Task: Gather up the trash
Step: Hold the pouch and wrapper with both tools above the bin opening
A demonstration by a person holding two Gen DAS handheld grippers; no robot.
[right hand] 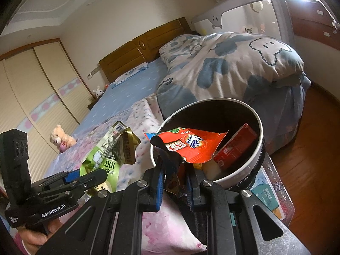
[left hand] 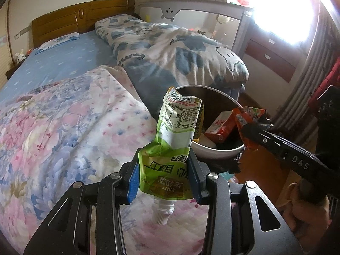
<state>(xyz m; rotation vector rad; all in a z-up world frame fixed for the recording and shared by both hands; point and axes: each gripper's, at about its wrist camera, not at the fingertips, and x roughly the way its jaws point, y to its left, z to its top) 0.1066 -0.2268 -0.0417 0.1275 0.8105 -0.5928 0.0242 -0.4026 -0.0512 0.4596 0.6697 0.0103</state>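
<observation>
Left wrist view: your left gripper (left hand: 164, 176) is clamped on the green pouch (left hand: 172, 140), pads on its lower body, spout hanging toward the camera and the barcoded end standing up and away. The pouch's long axis runs straight out along the fingers, toward the bin (left hand: 218, 148), which sits just ahead and to the right, beside the bed (left hand: 63, 127). The pouch top overlaps the near rim in this view, but I can't tell whether it is truly over the opening.

Your right gripper (right hand: 175, 180) is pinched tight on the red wrapper (right hand: 189, 146). In the right wrist view, the wrapper spreads across the bin's (right hand: 258, 148) near rim, above a red carton (right hand: 235, 148) already inside. That hand looks nearer the drop; I'd judge it should release first, then carry the pouch forward and right.
</observation>
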